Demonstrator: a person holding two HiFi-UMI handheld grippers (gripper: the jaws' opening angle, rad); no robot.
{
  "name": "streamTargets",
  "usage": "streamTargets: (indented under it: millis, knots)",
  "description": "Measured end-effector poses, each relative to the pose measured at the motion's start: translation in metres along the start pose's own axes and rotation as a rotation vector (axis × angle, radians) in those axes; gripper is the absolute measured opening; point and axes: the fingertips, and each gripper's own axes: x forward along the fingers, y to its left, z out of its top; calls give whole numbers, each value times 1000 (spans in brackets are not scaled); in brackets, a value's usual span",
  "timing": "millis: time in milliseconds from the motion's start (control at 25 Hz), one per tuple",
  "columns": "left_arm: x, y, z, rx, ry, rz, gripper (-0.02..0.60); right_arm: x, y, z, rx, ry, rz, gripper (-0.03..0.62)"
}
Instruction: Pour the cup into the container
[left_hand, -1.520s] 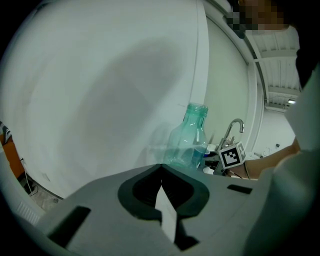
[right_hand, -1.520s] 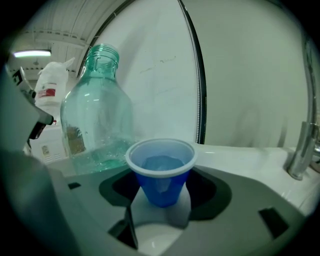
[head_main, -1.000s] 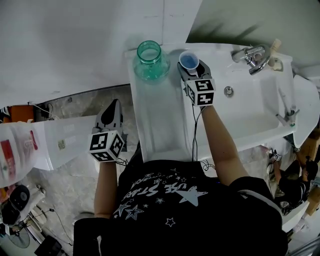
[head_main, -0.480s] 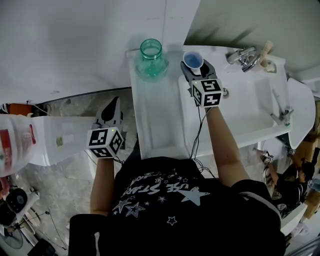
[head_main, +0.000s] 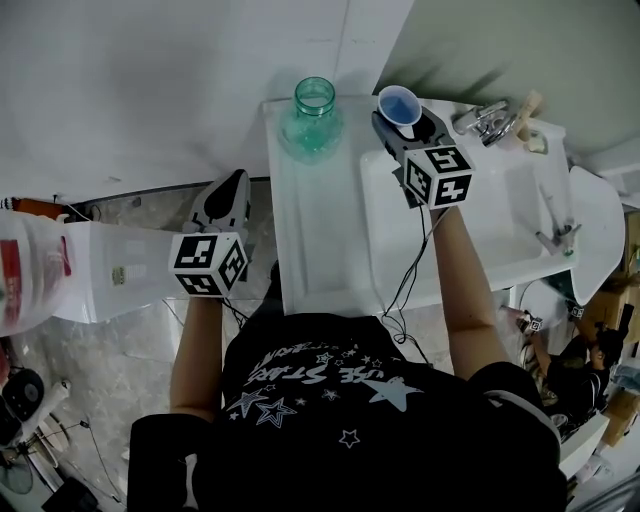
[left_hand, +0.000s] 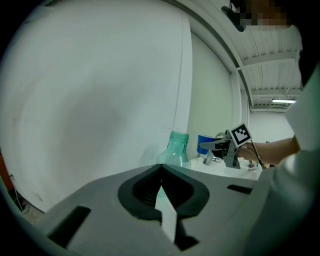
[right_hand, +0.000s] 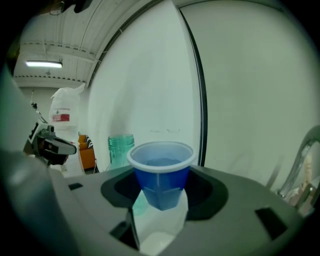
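Right hand-held gripper (head_main: 404, 118) holds blue cup (head_main: 398, 103) upright, arm (head_main: 466, 290) outstretched.

One overhead, two low
Head view looks steeply down on the worktop (head_main: 320, 240); both gripper views look nearly level along their jaws; all three share the bottle (head_main: 313, 110) and cup (head_main: 398, 103).

The cup (right_hand: 161, 172) is smooth blue plastic with a white rim, faintly glossy. At twelve o'clock in the head view, the container (head_main: 313, 115) is clear green, ribbed at the neck. The tap (head_main: 487, 120), at one o'clock, is shiny metal; the sink (head_main: 505, 215) glossy white.
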Motion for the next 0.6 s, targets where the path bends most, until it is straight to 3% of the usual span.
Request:
streamTargets:
  millis: [320,600]
  knots:
    - [6,11,26,23,-1,-13,9,2,27,31,-106,50,86,247]
    - [6,11,38,11,-29,-42,9,8,39,47,-180,84,70,246]
